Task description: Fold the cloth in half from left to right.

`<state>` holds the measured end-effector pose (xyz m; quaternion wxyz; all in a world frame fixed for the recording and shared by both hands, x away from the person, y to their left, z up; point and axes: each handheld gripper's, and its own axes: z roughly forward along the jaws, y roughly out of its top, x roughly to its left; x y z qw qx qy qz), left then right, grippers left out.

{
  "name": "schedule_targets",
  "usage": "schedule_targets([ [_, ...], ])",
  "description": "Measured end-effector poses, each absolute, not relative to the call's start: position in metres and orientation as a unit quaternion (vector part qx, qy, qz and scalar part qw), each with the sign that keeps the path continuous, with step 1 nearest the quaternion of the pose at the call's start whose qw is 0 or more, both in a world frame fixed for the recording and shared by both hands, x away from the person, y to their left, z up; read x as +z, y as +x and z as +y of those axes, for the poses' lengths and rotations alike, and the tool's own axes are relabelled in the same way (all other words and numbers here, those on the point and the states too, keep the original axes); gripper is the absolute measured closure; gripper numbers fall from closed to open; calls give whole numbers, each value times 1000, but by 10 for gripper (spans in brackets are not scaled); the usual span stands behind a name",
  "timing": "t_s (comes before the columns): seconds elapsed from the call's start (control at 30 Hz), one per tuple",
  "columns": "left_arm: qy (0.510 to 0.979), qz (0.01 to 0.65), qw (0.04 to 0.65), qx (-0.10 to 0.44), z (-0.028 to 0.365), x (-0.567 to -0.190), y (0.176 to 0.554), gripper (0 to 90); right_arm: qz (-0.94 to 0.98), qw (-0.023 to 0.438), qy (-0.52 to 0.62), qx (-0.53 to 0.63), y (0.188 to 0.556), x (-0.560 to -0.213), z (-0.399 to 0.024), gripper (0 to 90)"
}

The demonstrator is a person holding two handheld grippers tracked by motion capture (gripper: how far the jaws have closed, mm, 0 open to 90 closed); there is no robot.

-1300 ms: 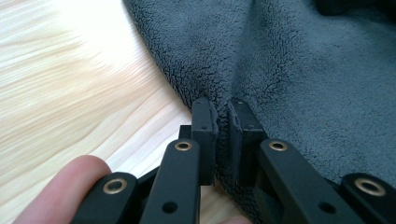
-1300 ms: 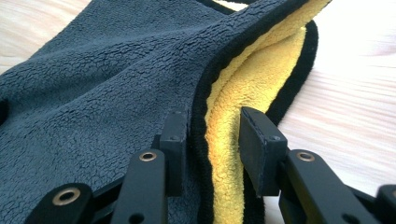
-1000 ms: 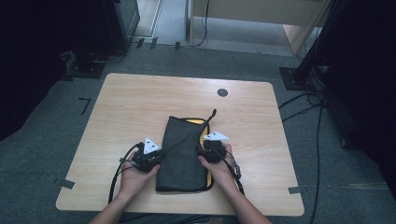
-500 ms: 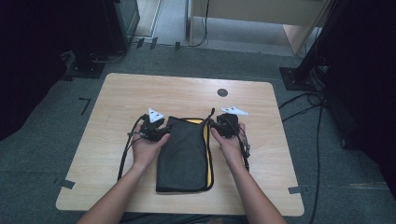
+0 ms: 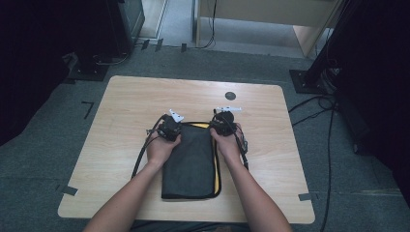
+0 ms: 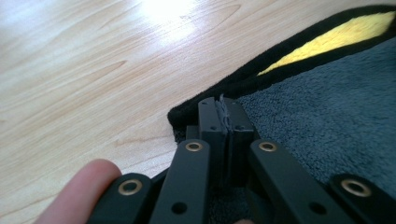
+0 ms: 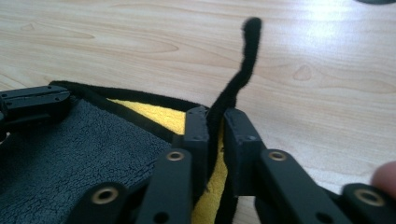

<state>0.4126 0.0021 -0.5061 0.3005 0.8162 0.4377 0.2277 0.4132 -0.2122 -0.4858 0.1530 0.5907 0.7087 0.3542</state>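
Now folding step: left gripper (image 5: 175,126) and right gripper (image 5: 223,121) just closed, pinching far corners of dark towel (image 5: 191,159) at middle of table (image 5: 270,159). Next: lift together, pull toward near edge, keep corners level.

high view: above, looking down on table (image 5: 125,96) | gripper views: close, low, sharing towel (image 5: 191,159) top edge

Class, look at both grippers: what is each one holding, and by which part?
Both have just closed on the folded towel at its far edge: the left gripper pinches its far left corner, the right gripper grips the black hanging loop at its far right corner.
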Motion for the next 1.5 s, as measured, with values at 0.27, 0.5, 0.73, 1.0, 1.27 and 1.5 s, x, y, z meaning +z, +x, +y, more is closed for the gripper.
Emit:
schedule_targets([
  [0.27, 770, 490, 344, 221, 42, -491, 423, 900, 704, 195, 546, 411, 406, -474, -219, 797],
  [0.5, 751, 537, 331, 194, 57, -505, 434, 670, 694, 204, 590, 359, 416, -493, -234, 716],
  [0.73, 754, 538, 321, 197, 56, -508, 430, 594, 697, 147, 576, 401, 412, -498, -237, 679],
  [1.0, 768, 522, 304, 215, 47, -507, 437, 688, 733, 175, 551, 358, 412, -508, -213, 663],
  [1.27, 771, 512, 311, 218, 41, -509, 450, 806, 733, 183, 551, 354, 422, -513, -209, 812],
  [1.5, 777, 511, 296, 219, 31, -506, 480, 804, 720, 192, 566, 353, 444, -514, -213, 821],
])
